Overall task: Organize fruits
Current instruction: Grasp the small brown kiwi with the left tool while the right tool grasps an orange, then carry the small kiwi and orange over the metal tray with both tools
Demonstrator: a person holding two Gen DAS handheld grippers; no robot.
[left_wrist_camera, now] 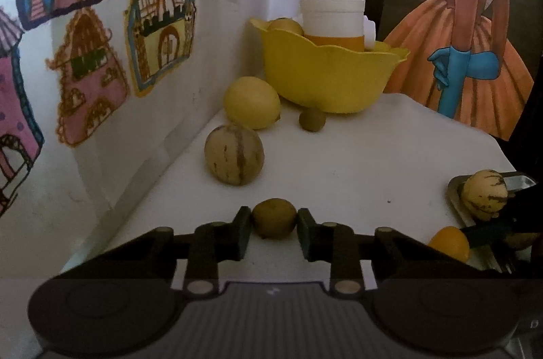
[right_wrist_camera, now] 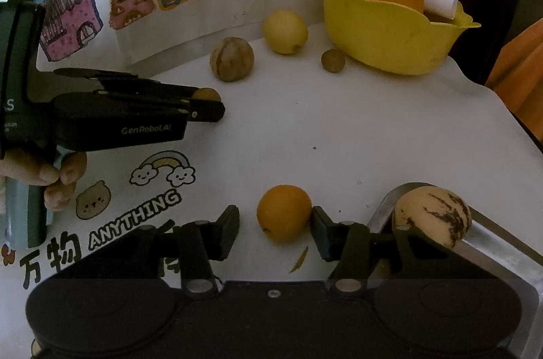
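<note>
- My left claw [left_wrist_camera: 274, 225] is clamped on a small brownish-green fruit [left_wrist_camera: 274, 218]; both pads touch its sides, and it sits low on the white tabletop [left_wrist_camera: 356, 162].
- That fruit is nearly round, slightly wider than tall, its long axis running across from pad to pad.
- My right claw [right_wrist_camera: 275, 230] stands apart around an orange [right_wrist_camera: 284, 212]: the right pad touches its side, the left pad is clear of it.
- The orange is round with no clear long axis; it rests on the table, just beside a metal tray [right_wrist_camera: 502, 240].
- A striped pale melon-like fruit [right_wrist_camera: 431, 214] lies in the tray's near corner, long axis roughly level and slanting across the corner.
- Ahead of my left claw sit another striped fruit [left_wrist_camera: 234, 155], a lemon [left_wrist_camera: 251, 102] behind it with its nub pointing right, and a small brown round fruit [left_wrist_camera: 312, 119].
- The yellow scalloped bowl [left_wrist_camera: 325, 77] stands at the back corner, holding a white-and-orange jar [left_wrist_camera: 332, 16] and some yellow fruit.
- House drawings [left_wrist_camera: 159, 9] hang on the wall to the left, close to the striped fruit and lemon.
- A thin yellowish sliver [right_wrist_camera: 299, 258] lies on the table just below the orange.
- A hand [right_wrist_camera: 51, 179] holds my left claw's grip.
</note>
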